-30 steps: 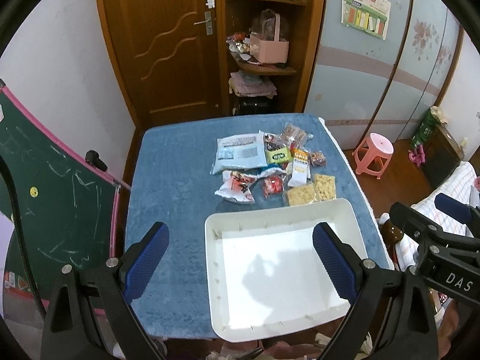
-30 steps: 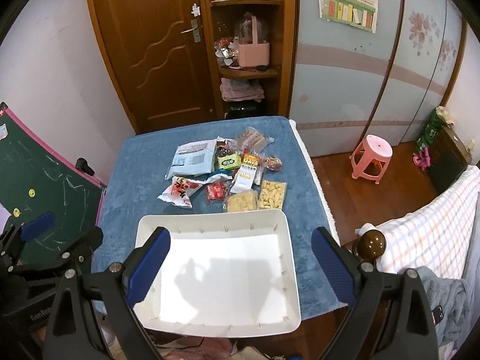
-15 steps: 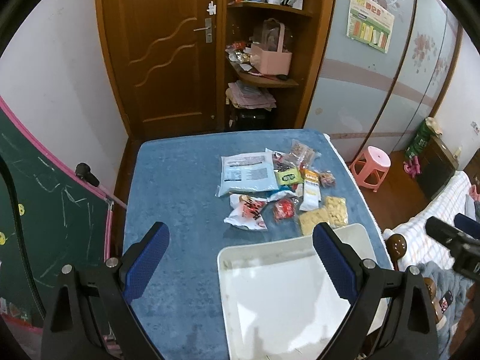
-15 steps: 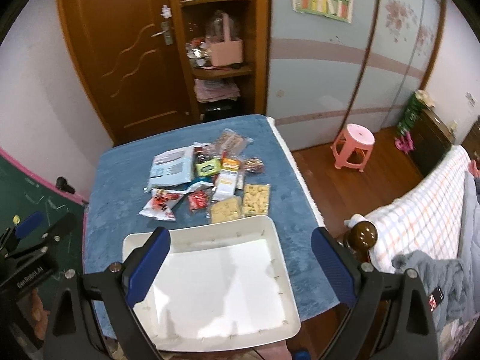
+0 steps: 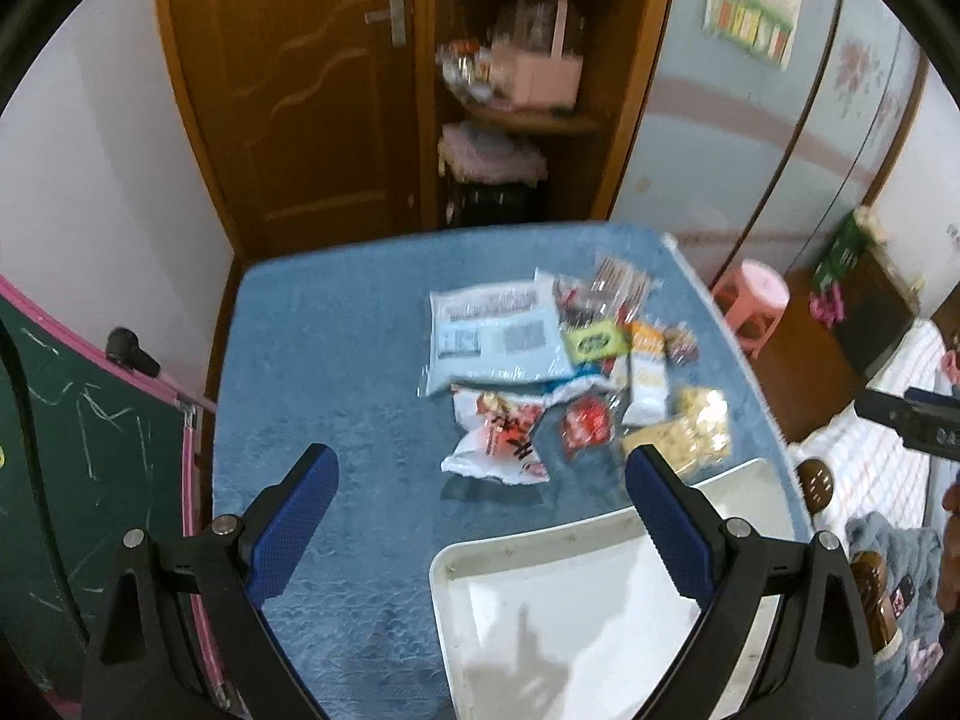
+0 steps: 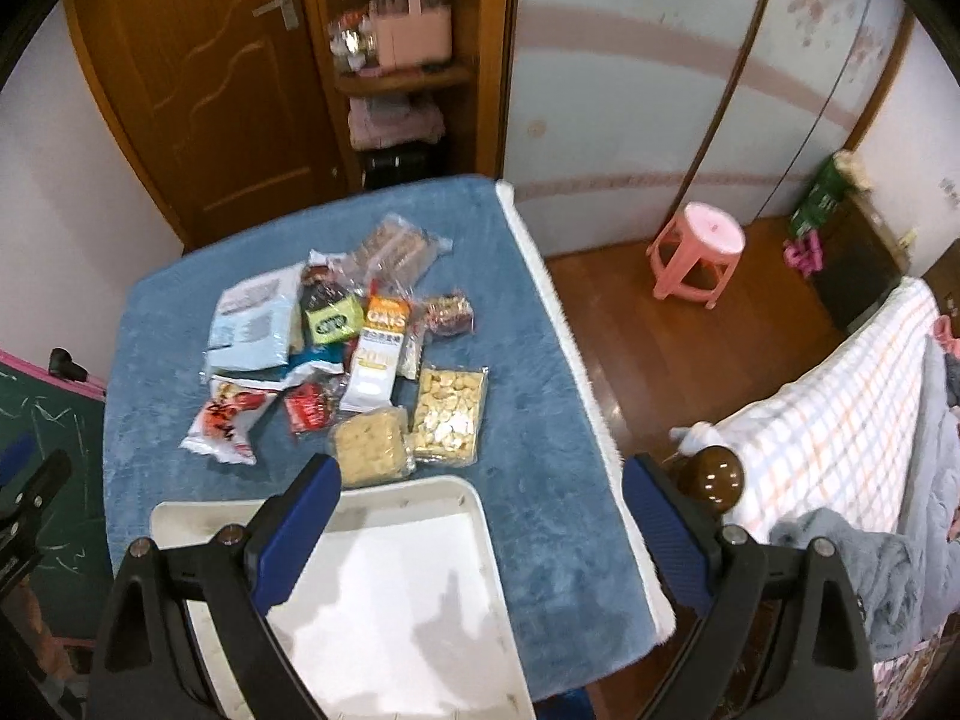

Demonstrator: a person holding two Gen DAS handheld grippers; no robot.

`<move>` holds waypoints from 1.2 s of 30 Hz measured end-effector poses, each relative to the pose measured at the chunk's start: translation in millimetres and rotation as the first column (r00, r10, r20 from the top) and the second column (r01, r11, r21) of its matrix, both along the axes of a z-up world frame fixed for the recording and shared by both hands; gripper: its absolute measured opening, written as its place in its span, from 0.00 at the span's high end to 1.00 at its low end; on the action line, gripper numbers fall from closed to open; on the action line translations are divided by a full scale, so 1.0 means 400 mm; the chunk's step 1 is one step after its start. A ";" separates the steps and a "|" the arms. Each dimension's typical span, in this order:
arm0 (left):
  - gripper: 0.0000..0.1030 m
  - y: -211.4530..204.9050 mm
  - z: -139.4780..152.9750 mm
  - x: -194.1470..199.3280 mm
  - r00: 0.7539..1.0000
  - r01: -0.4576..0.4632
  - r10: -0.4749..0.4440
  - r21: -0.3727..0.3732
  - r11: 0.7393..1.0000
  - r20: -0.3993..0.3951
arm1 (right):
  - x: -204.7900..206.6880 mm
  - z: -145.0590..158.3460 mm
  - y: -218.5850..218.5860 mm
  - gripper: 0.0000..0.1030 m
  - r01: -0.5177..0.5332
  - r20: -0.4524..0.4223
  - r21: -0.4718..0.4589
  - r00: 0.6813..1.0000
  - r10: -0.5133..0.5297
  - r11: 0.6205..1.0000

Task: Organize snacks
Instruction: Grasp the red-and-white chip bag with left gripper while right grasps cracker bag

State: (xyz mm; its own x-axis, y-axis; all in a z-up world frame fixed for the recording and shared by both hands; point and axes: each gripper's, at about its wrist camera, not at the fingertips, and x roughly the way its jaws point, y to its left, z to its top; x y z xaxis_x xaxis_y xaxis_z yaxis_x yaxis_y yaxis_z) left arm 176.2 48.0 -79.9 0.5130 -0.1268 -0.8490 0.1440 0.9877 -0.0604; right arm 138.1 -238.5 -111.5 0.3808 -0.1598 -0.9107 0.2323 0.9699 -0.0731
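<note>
A pile of snack packets [image 5: 576, 360] lies on the blue table cover [image 5: 336, 360], behind an empty white tray [image 5: 576, 618] at the near edge. The pile [image 6: 360, 348] and the tray [image 6: 396, 606] also show in the right wrist view. The pile includes a large pale blue bag [image 5: 492, 336], a red-and-white packet [image 5: 498, 432] and two clear cracker packs [image 6: 450, 414]. My left gripper [image 5: 480, 516] is open and empty above the table, left of the tray. My right gripper [image 6: 480, 516] is open and empty above the tray's right edge.
A green chalkboard [image 5: 72, 468] with a pink frame stands at the table's left. A pink stool [image 6: 696, 252] stands on the wooden floor to the right. A bedpost knob [image 6: 711, 474] and checked bedding [image 6: 840, 420] lie right of the table. A door and shelves stand behind.
Both grippers have moved apart: the left view has shifted left so the tray sits lower right, and the right view has shifted right so the floor and bed show more. Nothing was grasped.
</note>
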 end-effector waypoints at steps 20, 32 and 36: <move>0.07 -0.127 -0.447 0.312 0.925 0.038 0.012 0.122 0.992 -0.381 | 0.305 -0.511 -0.100 0.08 0.099 -0.384 0.163 0.923 -0.029 0.982; 0.42 -0.111 -0.580 0.340 0.856 0.005 0.045 0.097 0.995 -0.514 | 0.329 -0.558 -0.104 0.41 0.131 -0.414 0.282 0.910 -0.002 0.950; 0.49 -0.106 -0.558 0.321 0.882 0.010 0.042 0.107 0.994 -0.469 | 0.320 -0.542 -0.095 0.42 0.103 -0.388 0.267 0.922 0.009 0.958</move>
